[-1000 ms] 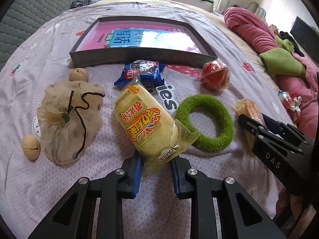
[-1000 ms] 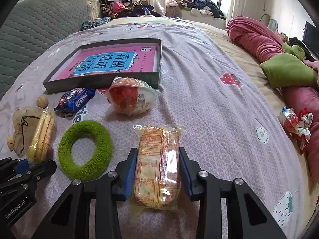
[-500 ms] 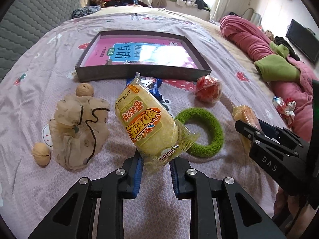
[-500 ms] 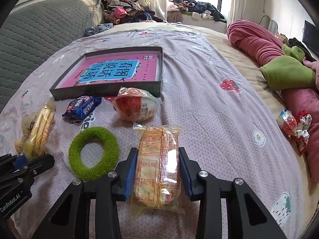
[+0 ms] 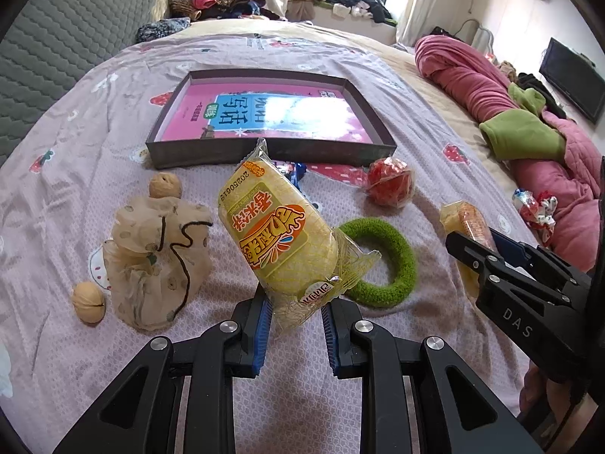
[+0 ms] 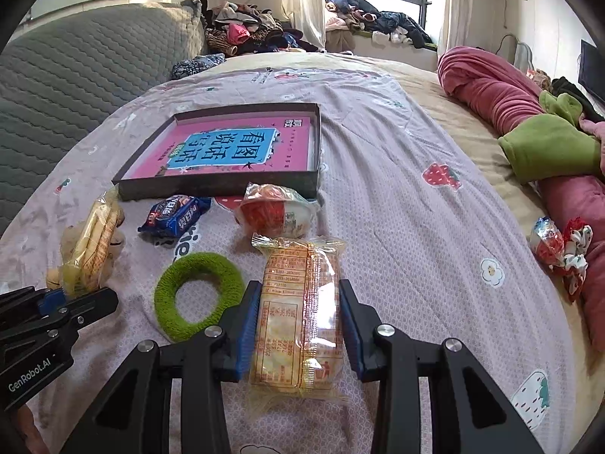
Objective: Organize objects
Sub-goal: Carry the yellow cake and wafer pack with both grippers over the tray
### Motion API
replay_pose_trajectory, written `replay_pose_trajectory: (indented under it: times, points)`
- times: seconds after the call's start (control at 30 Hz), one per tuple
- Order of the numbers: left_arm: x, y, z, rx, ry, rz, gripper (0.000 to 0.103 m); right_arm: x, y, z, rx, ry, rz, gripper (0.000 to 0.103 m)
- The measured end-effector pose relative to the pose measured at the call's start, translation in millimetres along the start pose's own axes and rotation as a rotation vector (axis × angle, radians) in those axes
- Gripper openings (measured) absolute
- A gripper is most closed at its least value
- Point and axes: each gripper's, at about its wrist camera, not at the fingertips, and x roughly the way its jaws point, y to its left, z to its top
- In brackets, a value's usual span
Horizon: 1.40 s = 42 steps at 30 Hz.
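L tool (image 5: 294, 335) grips yellow snack pkt (image 5: 278, 234) | R tool (image 6: 298, 335) grips wafer pkt (image 6: 298, 310) | walnuts (image 5: 88, 298) L-view only

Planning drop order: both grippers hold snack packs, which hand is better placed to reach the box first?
Left, probably. The left gripper has its yellow pack lifted clear, aimed at the box; the right gripper's pack looks lower.

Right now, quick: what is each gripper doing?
Left gripper: shut on the yellow snack pack.
Right gripper: shut on the orange cracker pack.
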Motion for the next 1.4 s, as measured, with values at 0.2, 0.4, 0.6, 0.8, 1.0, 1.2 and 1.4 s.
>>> replay_pose_trajectory:
  times: [0.2,0.4,0.6,0.8,1.0,1.2,1.4]
  points:
    - [-4.6,2.2,7.3,0.005,-0.012,0.005,0.025,-9.0,4.5,5.3,-0.011,-0.017,0.002,0.040]
    - [-8.3,4.5,14.1,0.007,-0.022,0.012,0.025,-16.0,7.0,11.2,-0.013,-0.031,0.007,0.040]
    - [-11.3,7.3,22.8,0.010,-0.033,0.018,0.025,-18.1,11.6,19.6,-0.020,-0.040,0.010,0.040]
    - [-12.7,11.6,33.4,0.014,-0.046,0.030,0.025,-18.4,18.5,28.4,-0.033,-0.051,0.017,0.040]
    - [-12.2,17.3,44.2,0.011,-0.053,0.037,0.025,-14.8,25.2,37.3,-0.044,-0.054,0.020,0.040]
    - [-11.3,18.6,56.5,0.019,-0.063,0.046,0.025,-9.7,27.6,49.7,-0.051,-0.057,0.021,0.040]
    - [-14.2,20.3,73.6,0.027,-0.082,0.055,0.025,-10.0,28.2,65.1,-0.058,-0.073,0.023,0.040]
